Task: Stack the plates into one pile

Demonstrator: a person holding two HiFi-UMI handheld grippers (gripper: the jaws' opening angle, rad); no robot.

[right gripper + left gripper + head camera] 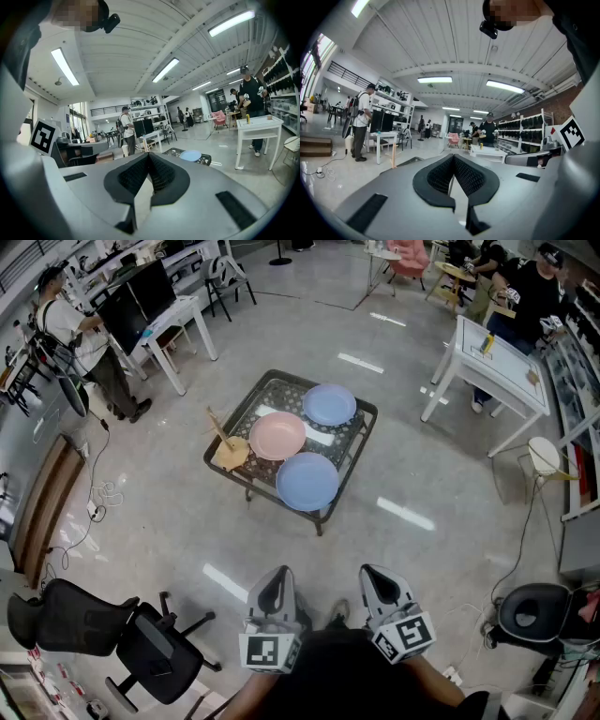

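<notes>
Three plates lie apart on a low black mesh table [352, 442]: a blue plate [329, 404] at the far side, a pink plate [277, 435] in the middle and a second blue plate [307, 481] nearest me. My left gripper [275, 589] and right gripper [379, 585] are held side by side close to my body, well short of the table. Both are shut with nothing between the pads. The right gripper view looks over its closed jaws [148, 154] at the far blue plate [191, 155]. The left gripper's jaws [453, 157] also meet at the tip.
A wooden stand on a tan board [225, 442] sits on the table's left corner. A black office chair [112, 629] stands at my lower left and another black chair [530, 610] at the right. White tables [492, 357] and people line the room's edges; cables [94, 507] lie on the floor at left.
</notes>
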